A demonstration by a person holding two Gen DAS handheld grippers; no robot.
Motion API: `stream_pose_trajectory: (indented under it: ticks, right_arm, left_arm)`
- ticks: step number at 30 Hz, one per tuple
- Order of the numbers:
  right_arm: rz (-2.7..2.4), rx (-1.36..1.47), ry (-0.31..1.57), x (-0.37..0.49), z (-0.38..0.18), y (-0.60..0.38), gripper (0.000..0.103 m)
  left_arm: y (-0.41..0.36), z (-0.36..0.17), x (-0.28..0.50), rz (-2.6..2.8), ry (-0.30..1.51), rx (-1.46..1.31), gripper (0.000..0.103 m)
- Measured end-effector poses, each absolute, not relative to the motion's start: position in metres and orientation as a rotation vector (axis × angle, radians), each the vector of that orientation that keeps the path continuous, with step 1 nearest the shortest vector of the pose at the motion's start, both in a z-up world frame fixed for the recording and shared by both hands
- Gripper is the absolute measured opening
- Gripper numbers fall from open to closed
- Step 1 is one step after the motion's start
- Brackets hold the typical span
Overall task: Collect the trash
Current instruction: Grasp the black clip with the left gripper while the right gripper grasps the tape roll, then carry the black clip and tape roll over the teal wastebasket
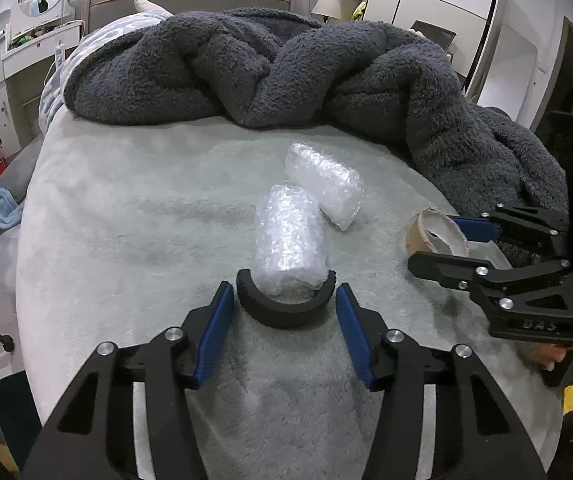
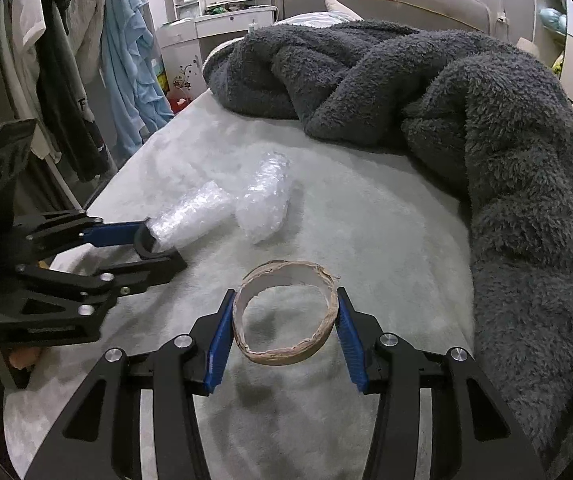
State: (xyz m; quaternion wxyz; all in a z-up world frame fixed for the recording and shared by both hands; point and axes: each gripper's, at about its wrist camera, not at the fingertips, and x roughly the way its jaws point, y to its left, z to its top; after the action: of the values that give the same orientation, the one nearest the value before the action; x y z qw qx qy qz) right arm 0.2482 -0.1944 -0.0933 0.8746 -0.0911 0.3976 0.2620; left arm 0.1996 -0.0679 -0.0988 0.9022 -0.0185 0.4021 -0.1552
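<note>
Trash lay on the pale bedspread [image 1: 126,208], all of it in front of the heaped grey blanket [image 1: 246,72]. In the left wrist view, my left gripper [image 1: 285,304] stood with its jaws apart around a black half ring [image 1: 282,312] and the near bubble-wrap roll [image 1: 288,240], the pads not pressing either. A second bubble-wrap roll [image 1: 324,184] lay just behind, nearer the blanket.

In the right wrist view, my right gripper [image 2: 285,320] gripped a torn cardboard ring [image 2: 286,312], both pads against its sides, in front of the blanket.

By my judgement, collection had barely begun: one piece was gripped, three remained unsecured, and no bin was visible.
</note>
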Motion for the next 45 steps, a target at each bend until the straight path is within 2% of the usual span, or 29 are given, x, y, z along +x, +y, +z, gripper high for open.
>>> stream_pose_trajectory:
  ticks: [6,26,36,45]
  right_arm:
    - [0.562,-0.200,0.821,0.239,-0.082,-0.189,0.049]
    - [0.546,-0.124,0.862,0.198,-0.066,-0.166,0.049]
    - [0.537,-0.091,0.865,0.177,-0.050,-0.146,0.049]
    - [0.561,-0.067,0.836,0.168,-0.028,-0.119,0.049]
  left_arm:
    - [-0.069,-0.097,0.198,-0.310,0.833,-0.035,0.050]
    - [-0.041,-0.072,0.150,-0.313,0.824,-0.056,0.049]
    - [-0.002,-0.054,0.128,-0.226,0.807,-0.074,0.049]
    - [0.057,-0.063,0.125,-0.104,0.849,-0.180,0.049]
